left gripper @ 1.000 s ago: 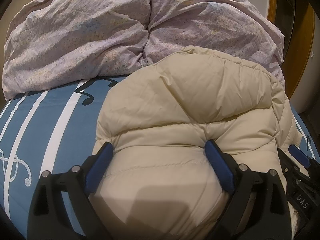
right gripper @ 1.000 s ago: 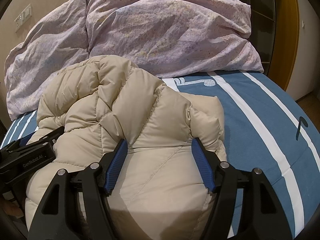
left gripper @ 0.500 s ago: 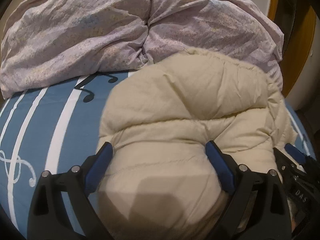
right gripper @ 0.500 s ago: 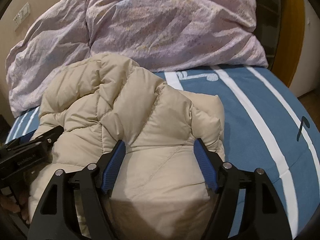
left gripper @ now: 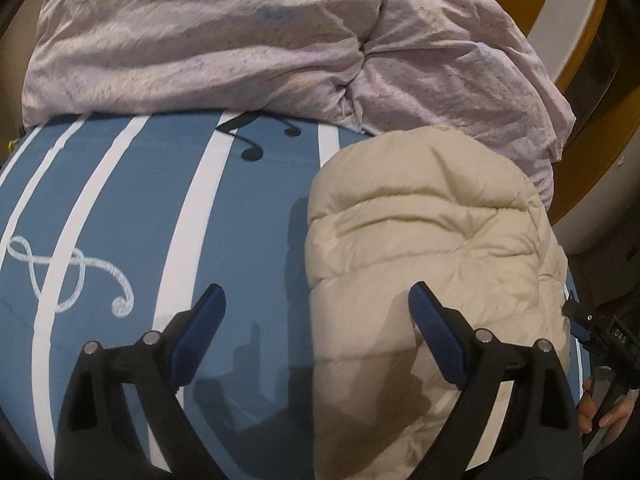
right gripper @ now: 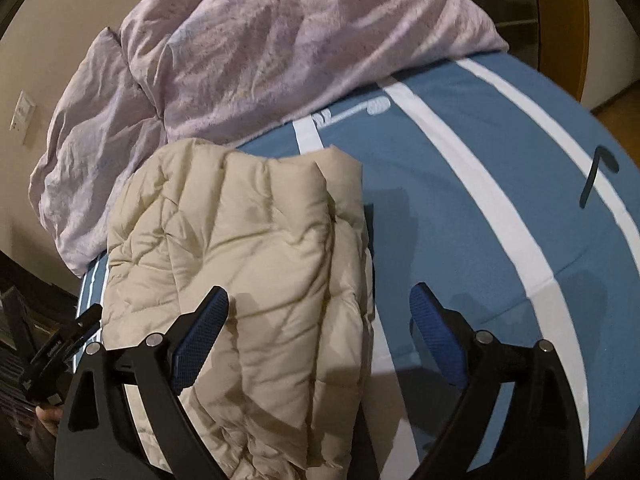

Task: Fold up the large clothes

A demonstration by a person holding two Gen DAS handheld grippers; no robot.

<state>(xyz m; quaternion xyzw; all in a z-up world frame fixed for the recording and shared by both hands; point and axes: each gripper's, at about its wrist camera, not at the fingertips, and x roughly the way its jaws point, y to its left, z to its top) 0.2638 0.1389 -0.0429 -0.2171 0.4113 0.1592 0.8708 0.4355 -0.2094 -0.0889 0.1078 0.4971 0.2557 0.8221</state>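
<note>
Now that I have swung both wide-open, empty grippers, left [left gripper: 316,320] and right [right gripper: 318,320], apart off the folded jacket [left gripper: 432,248], it lies compact; folding looks done.

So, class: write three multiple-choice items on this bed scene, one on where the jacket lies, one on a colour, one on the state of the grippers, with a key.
1. The puffer jacket lies:
A on the bedspread
B on the floor
C on top of the duvet

2. The bedspread is:
A red
B blue with white stripes
C plain green

3. The left gripper and right gripper are:
A both shut
B both open
C one shut

Key: 1 A, blue shows around it; 2 B, stripes and music notes show; 3 B, the fingers stand wide apart.
</note>
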